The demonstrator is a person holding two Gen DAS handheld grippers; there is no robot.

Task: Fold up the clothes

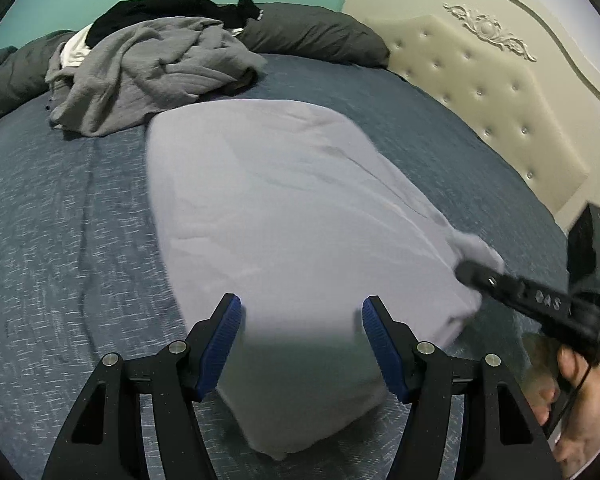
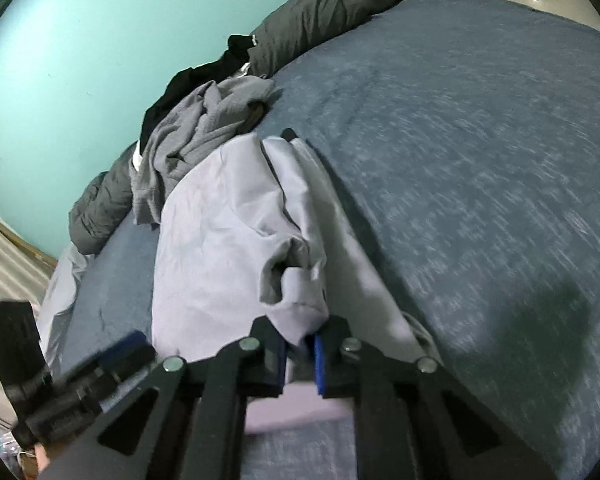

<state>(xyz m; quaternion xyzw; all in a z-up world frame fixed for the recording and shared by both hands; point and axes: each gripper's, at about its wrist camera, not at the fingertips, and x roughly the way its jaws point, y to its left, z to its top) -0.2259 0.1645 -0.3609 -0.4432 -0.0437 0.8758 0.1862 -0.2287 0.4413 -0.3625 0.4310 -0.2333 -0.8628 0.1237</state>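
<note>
Smooth pale-lilac cotton garment (image 1: 284,208) lay flat on the speckled blue knit bed cover (image 1: 68,216), ahead of the left gripper (image 1: 302,312), fingers spread wide, empty. Right gripper (image 2: 302,350) pinched its bunched sleeve edge, angled low.

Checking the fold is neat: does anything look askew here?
Yes. The shirt's sleeve is bunched in the shut right gripper, not flat. The left gripper is open.

Bare blue bedsheet (image 1: 80,240) lies open left of the fingers; ahead, a clothes pile (image 1: 148,68) and dark pillow (image 1: 320,32) block.
</note>
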